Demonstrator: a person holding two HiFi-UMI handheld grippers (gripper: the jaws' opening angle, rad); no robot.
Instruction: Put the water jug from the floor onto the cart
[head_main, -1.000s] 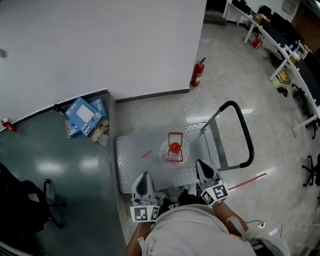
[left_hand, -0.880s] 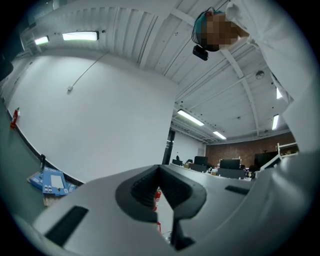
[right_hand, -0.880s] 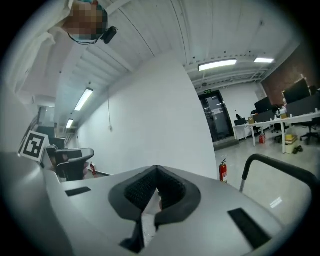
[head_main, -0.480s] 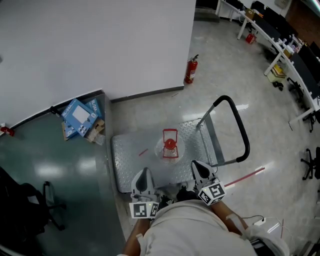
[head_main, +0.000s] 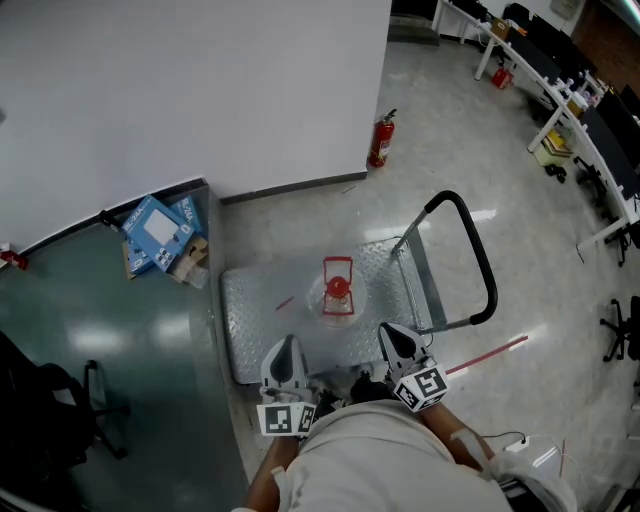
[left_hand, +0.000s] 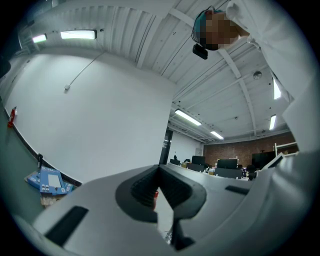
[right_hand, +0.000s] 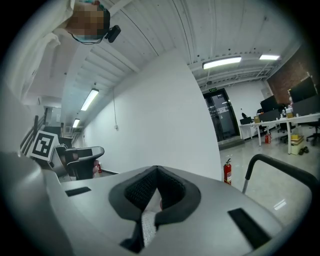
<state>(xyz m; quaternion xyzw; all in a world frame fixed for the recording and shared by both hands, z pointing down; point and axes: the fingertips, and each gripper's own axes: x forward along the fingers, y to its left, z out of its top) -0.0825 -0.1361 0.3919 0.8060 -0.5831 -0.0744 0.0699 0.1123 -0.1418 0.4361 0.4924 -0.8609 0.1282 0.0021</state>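
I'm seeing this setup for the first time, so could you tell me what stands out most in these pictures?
The clear water jug with its red cap and handle sits on the deck of the silver cart, near its middle. Beyond it, a red fire extinguisher stands on the floor by the corner of the white wall. Blue boxes lie against that wall to the cart's left.

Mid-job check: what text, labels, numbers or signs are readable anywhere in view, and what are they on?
No text can be read in any view.
Blue boxes by the wall: printed, too small to read.
Fire extinguisher: label too small to read.
Green sign over the doorway: too small to read.
Marker cubes: black-and-white square patterns, no letters.
Water jug on the cart: no label visible.
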